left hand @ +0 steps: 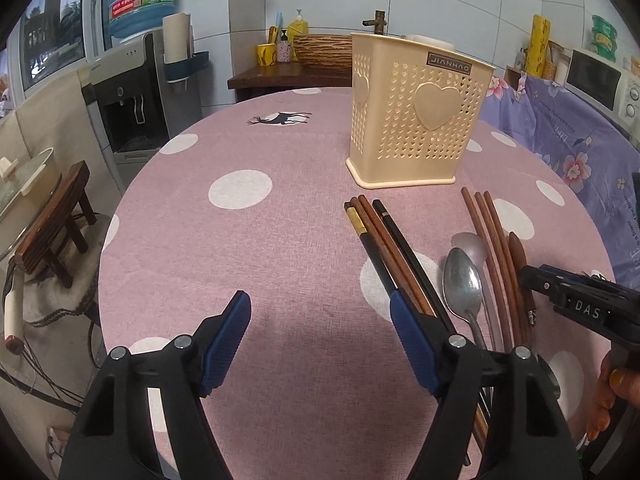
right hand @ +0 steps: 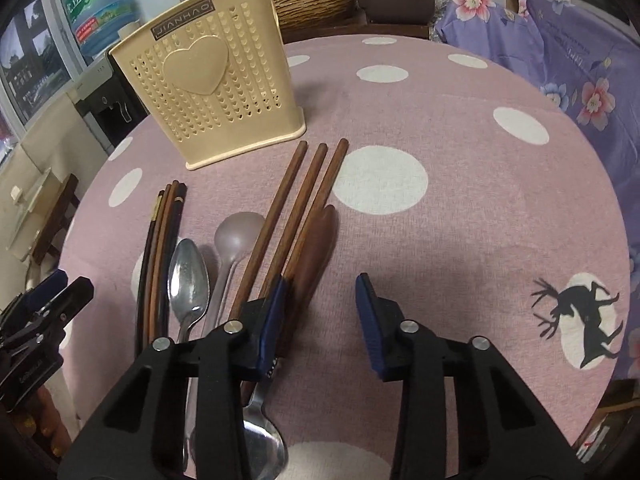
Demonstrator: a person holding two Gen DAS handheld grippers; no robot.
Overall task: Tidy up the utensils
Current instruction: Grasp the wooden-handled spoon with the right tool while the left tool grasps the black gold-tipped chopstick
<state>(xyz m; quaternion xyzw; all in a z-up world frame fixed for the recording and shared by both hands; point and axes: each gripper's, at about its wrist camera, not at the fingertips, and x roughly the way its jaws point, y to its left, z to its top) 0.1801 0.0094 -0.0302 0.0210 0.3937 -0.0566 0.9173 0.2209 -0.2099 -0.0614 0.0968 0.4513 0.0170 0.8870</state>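
Observation:
A cream perforated utensil holder (left hand: 412,116) (right hand: 216,92) stands upright on the pink dotted tablecloth (left hand: 260,240) (right hand: 460,208). In front of it lie several dark and brown chopsticks (left hand: 384,240) (right hand: 162,240), two metal spoons (left hand: 462,280) (right hand: 188,280), three brown chopsticks (left hand: 492,248) (right hand: 296,208) and a brown wooden spoon (left hand: 520,264) (right hand: 316,248). My left gripper (left hand: 320,320) is open and empty, left of the utensils. My right gripper (right hand: 322,300) is open and empty, its left finger above the wooden spoon; it shows in the left wrist view (left hand: 536,280).
A water dispenser (left hand: 132,92) and a wooden stool (left hand: 52,224) stand left of the table. A purple floral cloth (left hand: 568,140) (right hand: 560,60) covers something at the right. A wooden stand with a basket (left hand: 320,52) is behind the table.

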